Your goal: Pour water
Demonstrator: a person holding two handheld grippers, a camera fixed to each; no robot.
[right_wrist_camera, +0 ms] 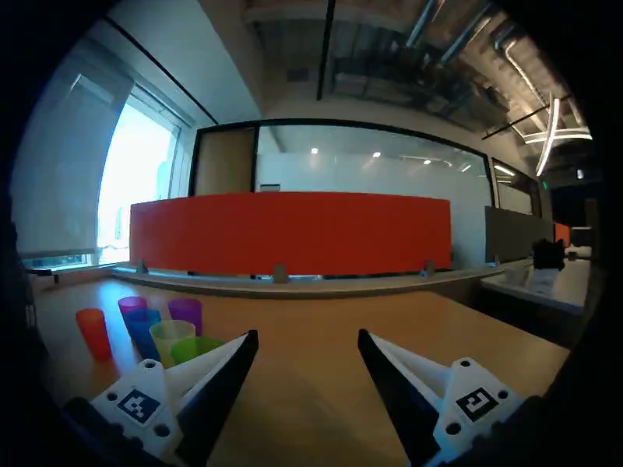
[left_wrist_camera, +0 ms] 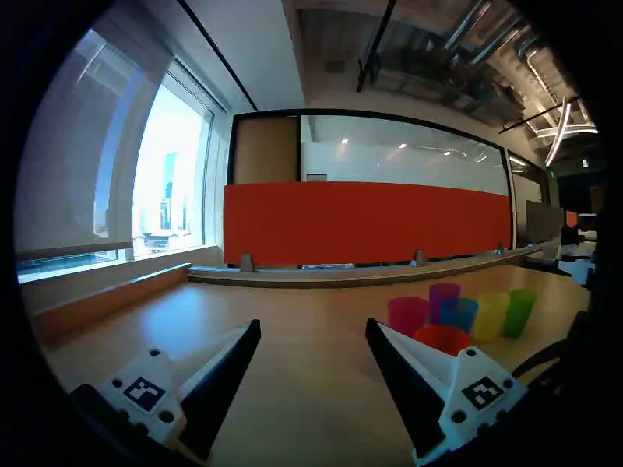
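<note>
My left tool (left_wrist_camera: 311, 322), right tool (right_wrist_camera: 307, 333): both wide open, empty. Translucent coloured plastic cups (left_wrist_camera: 458, 313) clustered on wooden counter (left_wrist_camera: 311, 405). Advise level approach, mid-wall grip.

Wooden table (left_wrist_camera: 311, 311), orange partition (left_wrist_camera: 366, 222), bright window (left_wrist_camera: 167, 194)

Bright daylight came through a tall window (left_wrist_camera: 167, 202) on the left, overexposed to white. It lit the wooden table (left_wrist_camera: 311, 327) evenly, with soft, faint shadows. Ceiling strip lights (right_wrist_camera: 549, 128) glowed on the right. Fisheye distortion bowed straight lines towards the edges, and focus was sharp.
</note>
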